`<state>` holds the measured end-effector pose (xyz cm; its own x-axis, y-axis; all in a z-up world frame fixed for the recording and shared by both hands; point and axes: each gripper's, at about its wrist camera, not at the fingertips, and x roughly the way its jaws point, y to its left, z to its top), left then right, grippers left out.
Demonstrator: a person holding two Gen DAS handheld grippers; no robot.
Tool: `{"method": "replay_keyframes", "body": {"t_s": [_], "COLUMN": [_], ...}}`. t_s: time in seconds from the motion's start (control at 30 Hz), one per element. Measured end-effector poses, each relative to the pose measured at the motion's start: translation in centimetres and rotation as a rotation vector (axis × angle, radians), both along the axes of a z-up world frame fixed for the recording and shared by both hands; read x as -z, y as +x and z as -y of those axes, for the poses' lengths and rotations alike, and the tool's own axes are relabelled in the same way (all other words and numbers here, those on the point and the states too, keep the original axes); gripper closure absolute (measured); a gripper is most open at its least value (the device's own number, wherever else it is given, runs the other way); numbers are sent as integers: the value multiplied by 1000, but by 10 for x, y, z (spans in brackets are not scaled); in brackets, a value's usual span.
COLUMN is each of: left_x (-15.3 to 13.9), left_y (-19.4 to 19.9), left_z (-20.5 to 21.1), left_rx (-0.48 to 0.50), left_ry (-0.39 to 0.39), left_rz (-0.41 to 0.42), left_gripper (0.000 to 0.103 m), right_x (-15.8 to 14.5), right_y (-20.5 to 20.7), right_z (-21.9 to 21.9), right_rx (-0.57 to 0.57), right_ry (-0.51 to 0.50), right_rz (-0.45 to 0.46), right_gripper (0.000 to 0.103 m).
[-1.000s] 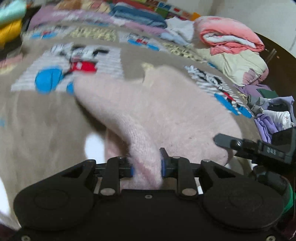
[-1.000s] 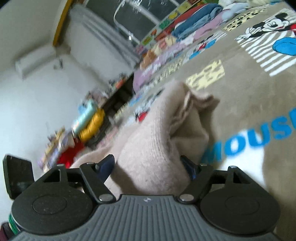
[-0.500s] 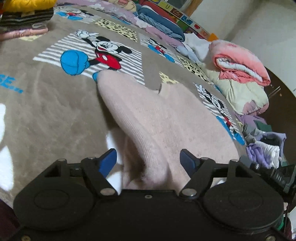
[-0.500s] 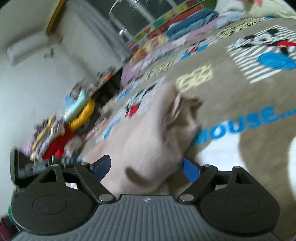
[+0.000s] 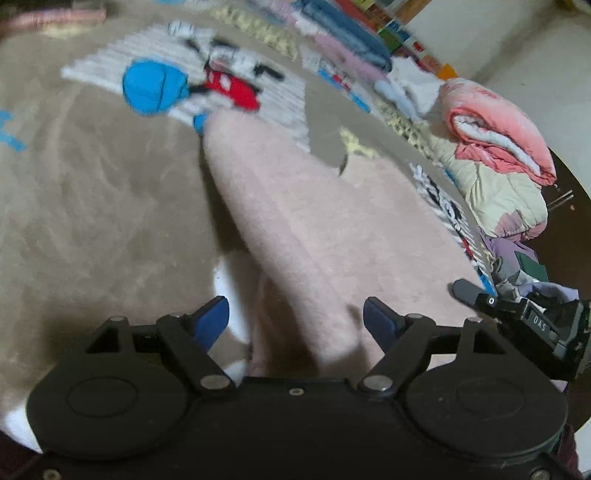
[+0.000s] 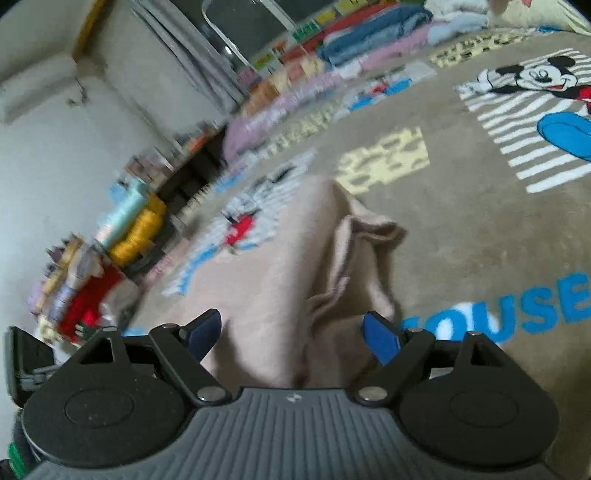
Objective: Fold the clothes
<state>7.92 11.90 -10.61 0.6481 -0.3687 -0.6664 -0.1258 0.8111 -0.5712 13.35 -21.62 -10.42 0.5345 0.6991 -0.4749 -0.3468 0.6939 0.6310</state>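
A pale pink knitted sweater [image 5: 314, 221] lies folded on a tan cartoon-mouse blanket [image 5: 92, 221]. My left gripper [image 5: 295, 310] sits low over its near edge, jaws still opening. A raised fold of the knit runs between the blue pads [image 5: 212, 319] without touching them. In the right wrist view the same sweater [image 6: 288, 266] shows a crumpled cuff end at its far side. My right gripper [image 6: 291, 323] stands open around the near fold, pads clear of it. That gripper's body [image 5: 517, 317] appears at the right edge of the left wrist view.
A rolled pink and white blanket [image 5: 495, 125] rests on cream bedding [image 5: 498, 192] at the right, with a purple clothes heap [image 5: 524, 266] below. Folded stacks line the far edge [image 6: 369, 33]. Yellow [image 6: 136, 232] and red [image 6: 85, 306] garments are piled at the left.
The left jaws went from shut on the pink fold to wide apart, letting it go. The right jaws widened a little and the sweater settled lower. Both views shifted.
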Motion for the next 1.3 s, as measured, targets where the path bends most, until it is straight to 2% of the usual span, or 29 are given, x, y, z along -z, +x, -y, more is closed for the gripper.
{"method": "replay_keyframes", "body": {"t_s": [0.1, 0.17, 0.23, 0.27, 0.3, 0.33, 0.43, 0.5, 0.6, 0.73, 0.93, 1.1, 1.3], "left_x": [7, 7, 9, 9, 8, 7, 2, -7, -27, -51, -89, -99, -91], "left_y": [10, 16, 22, 25, 28, 30, 37, 43, 58, 89, 151, 211, 271], "left_z": [1, 3, 6, 8, 9, 9, 8, 9, 10, 8, 8, 0, -13], "left_rx": [10, 25, 40, 46, 54, 63, 76, 94, 132, 164, 220, 244, 271], "left_ry": [-41, -63, -89, -100, -114, -136, -174, -188, -174, -162, -104, -67, 10], "left_rz": [-18, -1, 10, 15, 22, 31, 45, 62, 107, 150, 254, 304, 345], "left_gripper": [17, 17, 30, 31, 36, 42, 46, 48, 50, 52, 52, 52, 52], "right_x": [8, 11, 14, 15, 16, 16, 20, 20, 14, -10, -44, -64, -60], "right_y": [20, 27, 33, 36, 39, 39, 37, 37, 38, 51, 103, 158, 224], "right_z": [-1, -2, -4, -5, -5, -6, -2, -1, -3, -5, -4, -10, -24], "right_rx": [-40, -68, -93, -105, -117, -125, -138, -136, -140, -132, -78, -44, -3], "right_ry": [8, 11, 17, 20, 23, 25, 104, 163, 240, 282, 345, 345, 330], "right_rz": [-81, -103, -123, -133, -140, -135, -149, -154, -144, -91, -16, 54, 112], "right_gripper": [8, 6, 7, 7, 9, 18, 34, 39, 40, 40, 40, 40, 40]}}
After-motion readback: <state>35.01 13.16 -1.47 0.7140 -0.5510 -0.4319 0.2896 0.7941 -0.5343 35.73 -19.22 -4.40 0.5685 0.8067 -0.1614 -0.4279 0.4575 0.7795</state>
